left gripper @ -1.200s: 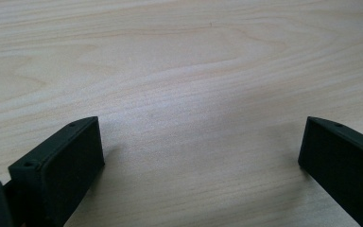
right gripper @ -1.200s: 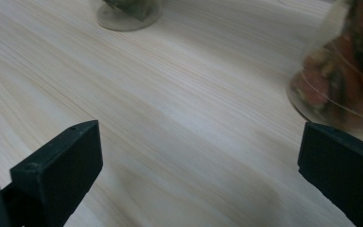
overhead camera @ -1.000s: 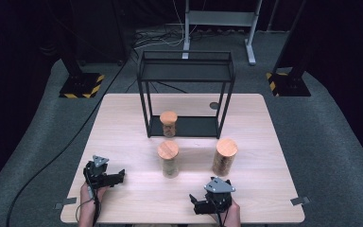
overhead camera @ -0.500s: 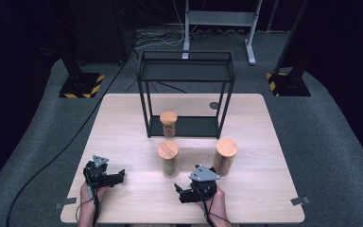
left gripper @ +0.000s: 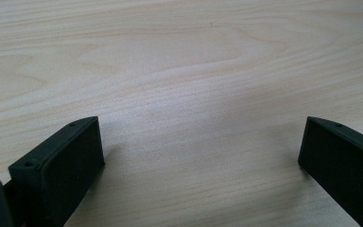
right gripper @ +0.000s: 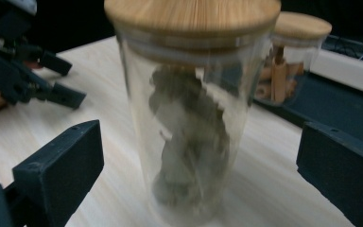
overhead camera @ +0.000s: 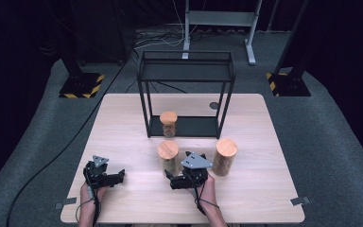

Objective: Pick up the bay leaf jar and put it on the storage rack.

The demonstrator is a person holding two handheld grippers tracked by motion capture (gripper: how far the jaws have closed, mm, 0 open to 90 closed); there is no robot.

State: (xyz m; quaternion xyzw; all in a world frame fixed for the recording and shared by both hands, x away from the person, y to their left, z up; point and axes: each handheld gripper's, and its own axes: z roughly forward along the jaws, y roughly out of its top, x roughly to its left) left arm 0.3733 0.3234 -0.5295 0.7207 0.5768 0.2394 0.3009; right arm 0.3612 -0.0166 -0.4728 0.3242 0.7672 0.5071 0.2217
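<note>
Three bamboo-lidded glass jars stand on the wooden table [overhead camera: 260, 198]. The middle jar [overhead camera: 168, 157] [right gripper: 191, 118], holding dark pieces, stands just ahead of my right gripper [overhead camera: 176, 181] [right gripper: 201, 137], centred on the gap between its wide-apart jaws; the gripper is open and not touching the glass. A taller jar [overhead camera: 225, 156] is to its right. The third jar [overhead camera: 168, 123] [right gripper: 290, 56] sits on the lower shelf of a black wire rack [overhead camera: 186, 71]. My left gripper [overhead camera: 116, 176] [left gripper: 201, 127] rests open over bare wood near the front left.
A small dark disc [overhead camera: 213, 105] lies on the table behind the rack's right leg. Stands with yellow-black striped bases [overhead camera: 80, 86] sit on the floor beyond the table. A cable [overhead camera: 52, 161] trails off to the left.
My right gripper has moved left and forward from the front edge and now sits close to the middle jar, jaws facing it. The left gripper has stayed put.
</note>
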